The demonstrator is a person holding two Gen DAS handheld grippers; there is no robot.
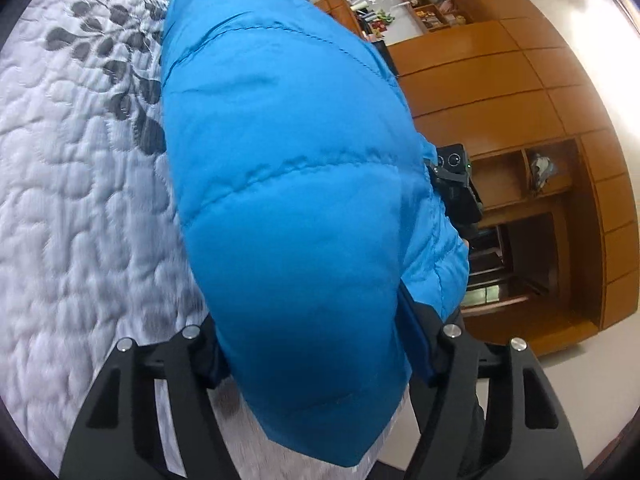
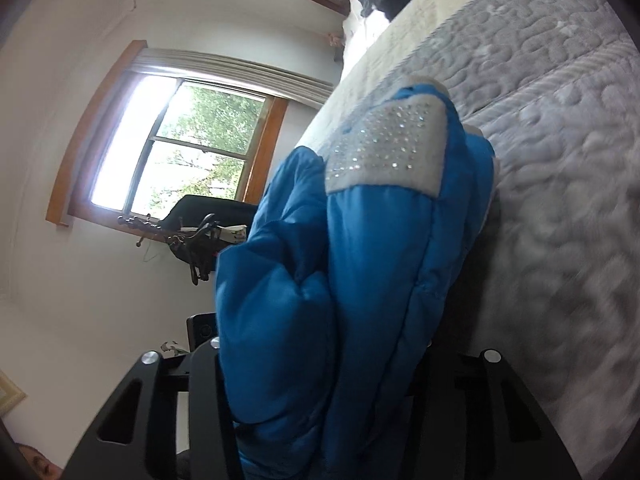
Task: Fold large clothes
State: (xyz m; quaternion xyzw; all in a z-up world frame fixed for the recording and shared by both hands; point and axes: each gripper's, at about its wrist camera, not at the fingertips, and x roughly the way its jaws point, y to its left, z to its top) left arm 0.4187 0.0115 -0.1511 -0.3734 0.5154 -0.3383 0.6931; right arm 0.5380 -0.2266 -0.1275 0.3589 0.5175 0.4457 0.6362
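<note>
Both grippers, left [image 1: 320,360] and right [image 2: 320,376], clamp the bunched blue jacket [image 1: 296,184] above the bed [image 1: 80,200]; folding looks unfinished.

- Left wrist view: blue puffer jacket [image 1: 296,184] fills the centre, blocking the way ahead; open quilted bed [image 1: 72,200] at left; wooden cabinets [image 1: 520,92] wall the right.
- Right wrist view: jacket [image 2: 352,280] blocks centre; bare bed [image 2: 560,160] at right; window [image 2: 176,152] wall at left.
</note>
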